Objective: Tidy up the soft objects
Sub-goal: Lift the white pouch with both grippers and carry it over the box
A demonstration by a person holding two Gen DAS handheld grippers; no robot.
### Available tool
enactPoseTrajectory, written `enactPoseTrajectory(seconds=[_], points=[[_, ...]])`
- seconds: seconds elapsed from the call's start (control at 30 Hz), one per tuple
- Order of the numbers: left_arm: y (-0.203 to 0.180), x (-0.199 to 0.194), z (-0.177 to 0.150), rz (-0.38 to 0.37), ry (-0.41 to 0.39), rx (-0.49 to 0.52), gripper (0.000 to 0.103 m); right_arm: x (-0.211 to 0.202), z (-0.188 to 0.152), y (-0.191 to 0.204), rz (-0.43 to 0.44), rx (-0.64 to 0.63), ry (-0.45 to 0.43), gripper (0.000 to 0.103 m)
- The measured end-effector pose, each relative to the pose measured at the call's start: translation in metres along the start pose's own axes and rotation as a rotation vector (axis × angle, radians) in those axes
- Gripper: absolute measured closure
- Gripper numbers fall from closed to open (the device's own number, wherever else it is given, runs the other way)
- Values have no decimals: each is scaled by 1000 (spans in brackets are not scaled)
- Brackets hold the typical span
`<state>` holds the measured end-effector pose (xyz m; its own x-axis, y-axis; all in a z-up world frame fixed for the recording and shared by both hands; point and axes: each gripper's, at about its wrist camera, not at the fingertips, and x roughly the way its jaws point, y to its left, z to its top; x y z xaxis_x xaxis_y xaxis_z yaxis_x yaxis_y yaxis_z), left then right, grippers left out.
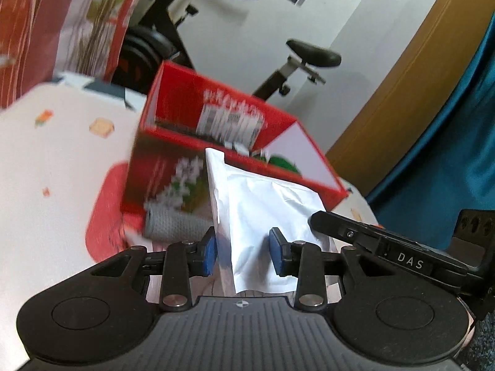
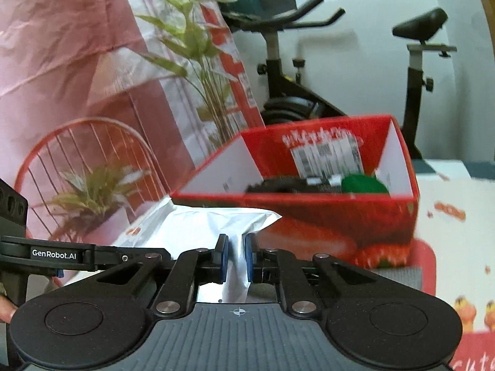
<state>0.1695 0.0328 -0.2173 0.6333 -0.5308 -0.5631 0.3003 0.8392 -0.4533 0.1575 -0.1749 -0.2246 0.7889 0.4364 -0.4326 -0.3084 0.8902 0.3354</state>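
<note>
Left gripper (image 1: 242,251) has its blue pads spread wide with the white foil pouch (image 1: 263,216) standing between them; contact on the pouch is unclear, the pads look barely touching, so whether it grips cannot be told. Right gripper (image 2: 237,258) is pinched down tight on a crumpled end of the same pouch (image 2: 216,225); so the pouch hangs in the air between the two tools, just in front of the red open-top box (image 2: 309,213).

Risks, judged from here: the hold is on a thin slippery edge, so the pouch could slide out and drop onto the table (image 1: 55,160) short of the box; the two tools pulling apart could tear or crease it; a low carry could knock the box's near wall and push it off the red mat (image 1: 102,216); the box already holds a green item (image 2: 363,184) and something dark, so the pouch may perch on the rim. Exercise bike (image 2: 290,61) behind, irrelevant.
</note>
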Motion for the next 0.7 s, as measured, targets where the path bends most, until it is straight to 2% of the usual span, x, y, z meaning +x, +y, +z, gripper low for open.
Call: enactPoseTrajectory(seconds=[0.17,0.4,0.57,0.7], points=[[-8,-6,26,3,-48,23,66,3,26,4,10,-18,-34,92],[-15,7,58,4,-89,55,66,16,67,-2,-7,-29,-60,93],[-15,27,92,-4,-99,70,66,43,107,-17,-38,-39,-68,93],[-13,53,116,20,-80,93,66,74,122,-35,-80,-9,-28,93]])
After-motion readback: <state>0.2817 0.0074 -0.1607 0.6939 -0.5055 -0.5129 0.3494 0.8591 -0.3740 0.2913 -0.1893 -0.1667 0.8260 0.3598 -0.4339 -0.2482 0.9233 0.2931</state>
